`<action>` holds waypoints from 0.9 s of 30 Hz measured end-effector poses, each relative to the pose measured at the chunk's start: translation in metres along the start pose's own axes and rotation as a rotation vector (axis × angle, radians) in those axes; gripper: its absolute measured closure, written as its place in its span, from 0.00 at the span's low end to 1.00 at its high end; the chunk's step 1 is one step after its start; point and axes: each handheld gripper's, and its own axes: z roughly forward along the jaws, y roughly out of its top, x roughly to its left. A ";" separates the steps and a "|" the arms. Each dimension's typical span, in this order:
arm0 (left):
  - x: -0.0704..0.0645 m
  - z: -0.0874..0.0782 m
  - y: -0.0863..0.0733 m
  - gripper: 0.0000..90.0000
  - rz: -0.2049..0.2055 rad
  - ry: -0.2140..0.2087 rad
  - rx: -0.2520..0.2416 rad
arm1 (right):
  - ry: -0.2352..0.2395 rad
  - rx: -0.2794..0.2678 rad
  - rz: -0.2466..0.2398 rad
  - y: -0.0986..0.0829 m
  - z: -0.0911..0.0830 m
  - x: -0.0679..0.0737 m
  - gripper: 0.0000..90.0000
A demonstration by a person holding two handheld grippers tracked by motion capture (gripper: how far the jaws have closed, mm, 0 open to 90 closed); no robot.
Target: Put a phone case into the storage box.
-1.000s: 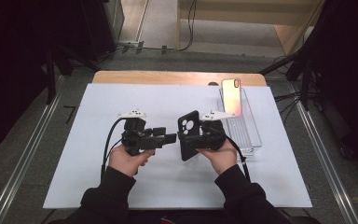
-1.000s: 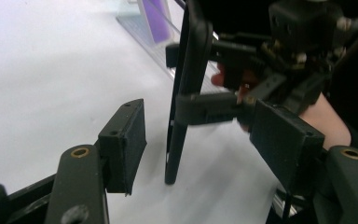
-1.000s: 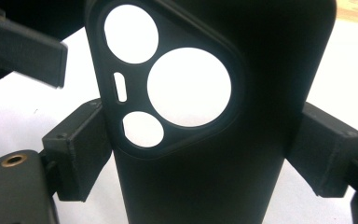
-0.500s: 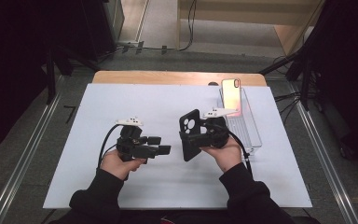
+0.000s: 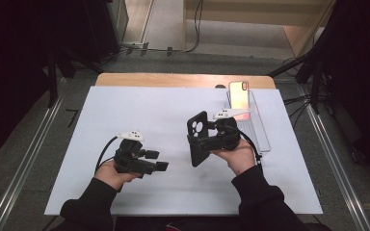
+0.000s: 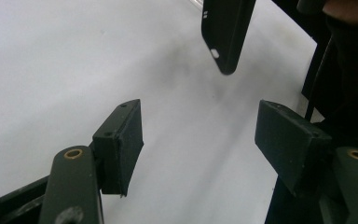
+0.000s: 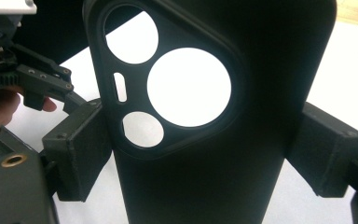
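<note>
- Right gripper (image 5: 207, 140) clamped on black phone case (image 5: 197, 138): jaws pinch its two long edges, case upright, lifted clear of the bench (image 5: 125, 110), just right of bench centre.
- Camera cutouts (image 7: 168, 84) at the top end, facing the right gripper's camera; likely presented so the open side can meet the phone.
- Edge grip leaves front and back of the case free, probably for a second grip or a handover.
- Left gripper (image 5: 160, 161) low at about 7 o'clock on the bench, jaws wide open, nothing between the pads (image 6: 130, 140).
- Left jaws aimed toward 3 o'clock at the case's bottom corner (image 6: 223, 51); apart from it, not touching. Looks staged to take or steady that end.
- Phone (image 5: 239, 95) propped in a clear tray (image 5: 262, 134) at about 1 o'clock, beyond the right hand; untouched, likely the case's target.
- Risk: thin flexible case could twist or bow under the edge pinch.
</note>
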 end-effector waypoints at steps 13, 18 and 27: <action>0.009 -0.011 -0.015 0.36 -0.012 0.024 0.012 | 0.005 -0.027 -0.014 0.012 -0.020 -0.001 0.14; 0.011 -0.014 -0.020 0.36 -0.022 0.034 0.009 | -0.004 -0.032 -0.017 0.018 -0.031 -0.003 0.14; 0.014 -0.018 -0.026 0.36 -0.039 0.051 0.002 | -0.034 -0.053 -0.010 0.026 -0.049 -0.009 0.14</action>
